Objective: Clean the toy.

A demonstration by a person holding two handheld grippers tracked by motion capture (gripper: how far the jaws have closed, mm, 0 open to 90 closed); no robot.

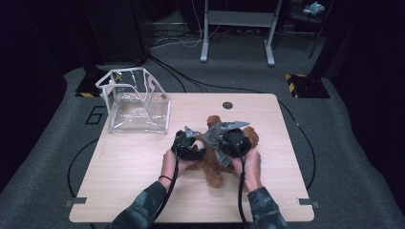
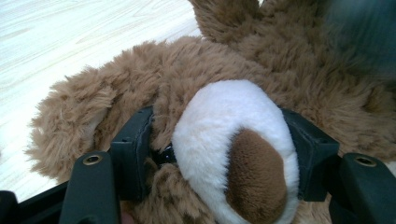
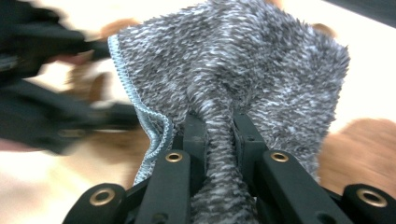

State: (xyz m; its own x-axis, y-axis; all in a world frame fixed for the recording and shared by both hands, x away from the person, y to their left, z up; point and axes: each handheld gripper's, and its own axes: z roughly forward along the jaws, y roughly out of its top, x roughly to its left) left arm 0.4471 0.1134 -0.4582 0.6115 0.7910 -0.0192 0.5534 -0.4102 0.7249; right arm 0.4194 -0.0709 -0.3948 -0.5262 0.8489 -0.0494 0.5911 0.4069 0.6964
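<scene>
Gripping teddy bear (image 2: 233,149) muzzle, left hand-held gripper (image 2: 219,154), grey cloth (image 3: 233,70) pinched, right hand-held gripper (image 3: 219,135)

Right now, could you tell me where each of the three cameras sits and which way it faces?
High view: above the person's side, looking forward and down on the table; both forearms, left gripper and right gripper show.
Left gripper view: rides the left gripper, looking along its fingers clamped on the plush toy at its white muzzle.
Right gripper view: rides the right gripper, looking along its fingers pinching the grey cloth.
Shared: high and right gripper views both show the cloth.
</scene>
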